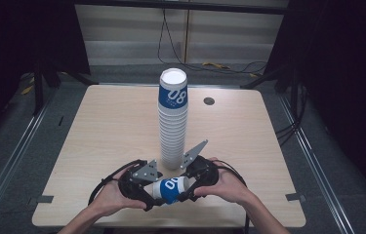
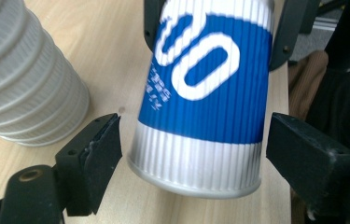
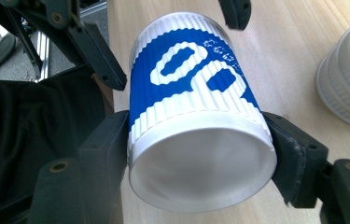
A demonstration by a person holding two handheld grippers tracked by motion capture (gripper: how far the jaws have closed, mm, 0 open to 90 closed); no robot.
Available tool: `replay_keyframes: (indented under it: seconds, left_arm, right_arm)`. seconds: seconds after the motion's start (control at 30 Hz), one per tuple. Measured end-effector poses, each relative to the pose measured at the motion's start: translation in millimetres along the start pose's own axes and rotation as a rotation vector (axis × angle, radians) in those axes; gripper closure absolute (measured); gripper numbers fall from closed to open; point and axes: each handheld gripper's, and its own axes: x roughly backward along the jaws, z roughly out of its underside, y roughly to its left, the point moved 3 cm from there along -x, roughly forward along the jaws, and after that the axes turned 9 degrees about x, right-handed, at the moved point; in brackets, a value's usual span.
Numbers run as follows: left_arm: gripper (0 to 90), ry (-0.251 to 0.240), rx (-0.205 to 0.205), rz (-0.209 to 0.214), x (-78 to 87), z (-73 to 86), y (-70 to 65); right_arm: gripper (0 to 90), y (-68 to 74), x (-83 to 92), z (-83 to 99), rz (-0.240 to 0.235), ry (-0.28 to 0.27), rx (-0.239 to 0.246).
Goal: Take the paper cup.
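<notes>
Low in the middle of the high view, a blue and white cup [image 1: 170, 189] lies on its side above the table [image 1: 102, 131], between both tongs. The right gripper [image 3: 200, 144] clamps its wide rim end. The left gripper [image 2: 193, 147] straddles its narrow base, jaws apart with gaps either side. Just beyond, toward the frame's centre, stands the cup stack [image 1: 172, 122].

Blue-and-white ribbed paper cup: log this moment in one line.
blue-and-white ribbed paper cup lying sideways | right gripper shut on wide end | left gripper open around narrow end
</notes>
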Motion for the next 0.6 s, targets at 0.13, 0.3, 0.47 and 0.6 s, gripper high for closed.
replay_keyframes:
  seconds: [0.13, 0.3, 0.47, 0.6]
  left_arm:
    - [18.1, -0.053, 0.021, 0.009, 6.2, -2.0, 1.8]
    - [18.1, -0.172, 0.098, 0.036, 17.0, -1.0, 6.8]
    - [18.1, -0.230, 0.153, 0.061, 23.5, 3.1, 13.9]
    - [17.5, -0.271, 0.179, 0.084, 28.1, 3.1, 15.3]
  right_arm:
    - [29.3, -0.6, 1.3, 2.0, 0.010, -0.010, -0.003]
    - [29.2, -2.2, 4.1, 5.5, 0.024, -0.043, -0.020]
    - [29.2, -5.8, 6.0, 9.1, 0.051, -0.070, -0.039]
    - [29.2, -6.0, 6.3, 10.8, 0.082, -0.104, -0.044]
